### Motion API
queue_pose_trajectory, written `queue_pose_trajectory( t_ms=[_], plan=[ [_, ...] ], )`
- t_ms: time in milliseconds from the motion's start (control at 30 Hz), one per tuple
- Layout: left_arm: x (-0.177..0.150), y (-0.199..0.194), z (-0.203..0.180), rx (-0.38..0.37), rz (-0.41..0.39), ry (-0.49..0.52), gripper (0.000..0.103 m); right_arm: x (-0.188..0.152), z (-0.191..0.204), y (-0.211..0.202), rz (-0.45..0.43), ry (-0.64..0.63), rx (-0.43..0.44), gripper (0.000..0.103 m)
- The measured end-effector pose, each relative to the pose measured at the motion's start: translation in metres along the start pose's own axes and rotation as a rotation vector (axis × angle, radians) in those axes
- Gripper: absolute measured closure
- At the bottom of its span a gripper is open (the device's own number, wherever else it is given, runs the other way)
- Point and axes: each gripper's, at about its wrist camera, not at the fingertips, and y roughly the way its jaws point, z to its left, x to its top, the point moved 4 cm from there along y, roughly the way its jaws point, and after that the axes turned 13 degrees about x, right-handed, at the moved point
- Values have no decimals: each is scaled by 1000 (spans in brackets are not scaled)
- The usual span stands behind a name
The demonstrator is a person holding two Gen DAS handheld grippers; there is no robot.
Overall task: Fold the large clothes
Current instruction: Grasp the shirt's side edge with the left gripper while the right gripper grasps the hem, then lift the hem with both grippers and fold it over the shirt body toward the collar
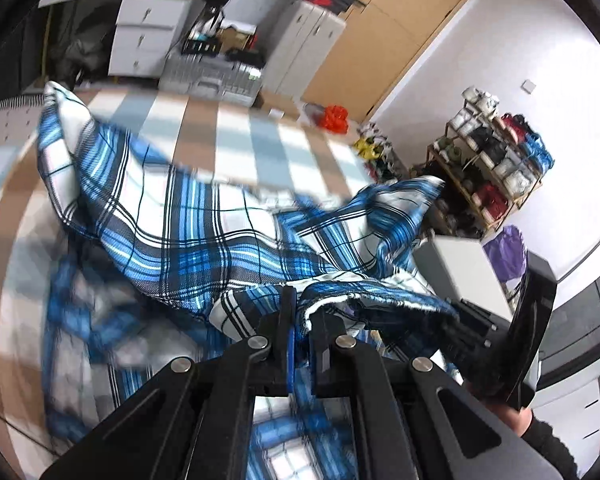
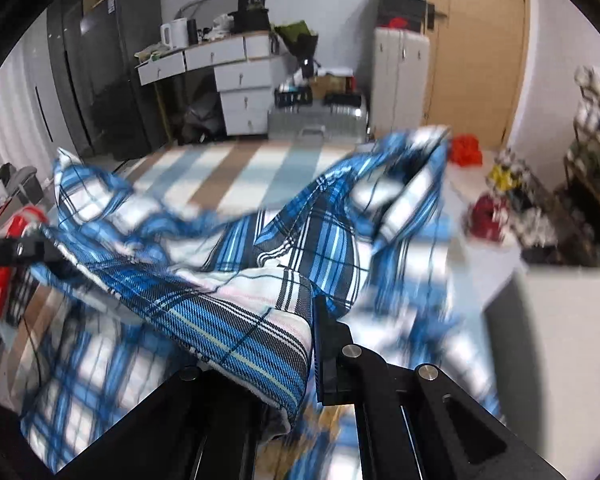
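Gripping the blue plaid shirt [image 1: 204, 216] at bottom centre, the left gripper [image 1: 300, 316] pinches a bunched edge; the right gripper [image 2: 312, 320] clamps another fold. Beyond them, the shirt hangs blurred across mid-frame above a striped bedspread [image 1: 236, 128], 1 white dresser [image 2: 240, 80] behind.

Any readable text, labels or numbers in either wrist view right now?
"36": probably, on the black bag on top of the white desk; the smaller print around it is too blurred to read.
Nothing else is legible: the plaid shirt and the striped bed cover carry only patterns.
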Motion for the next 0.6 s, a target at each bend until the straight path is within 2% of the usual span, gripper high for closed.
queue_pose_trajectory(
  t_ms=[133, 200, 267, 367, 433, 533, 600],
  plan=[
    [-24, 4, 10, 1, 39, -33, 102, -48, 6, -2, 15, 74, 41, 98],
    [-35, 5, 10, 21, 60, -35, 102, -56, 7, -2, 18, 97, 46, 98],
    [-44, 7, 13, 39, 95, -24, 99, -62, 7, 3, 59, 115, 44, 98],
    [-49, 1, 14, 22, 124, -19, 98, -65, 5, 6, 119, 124, 49, 97],
    [-49, -3, 16, 44, 127, 7, 89, -64, 9, 4, 151, 95, 53, 95],
    [-55, -3, 20, 71, 164, 37, 72, -64, 18, 0, 206, -7, 4, 92],
    [-56, -4, 29, 74, 190, 39, 65, -64, 21, -3, 243, -68, -38, 90]
  ],
)
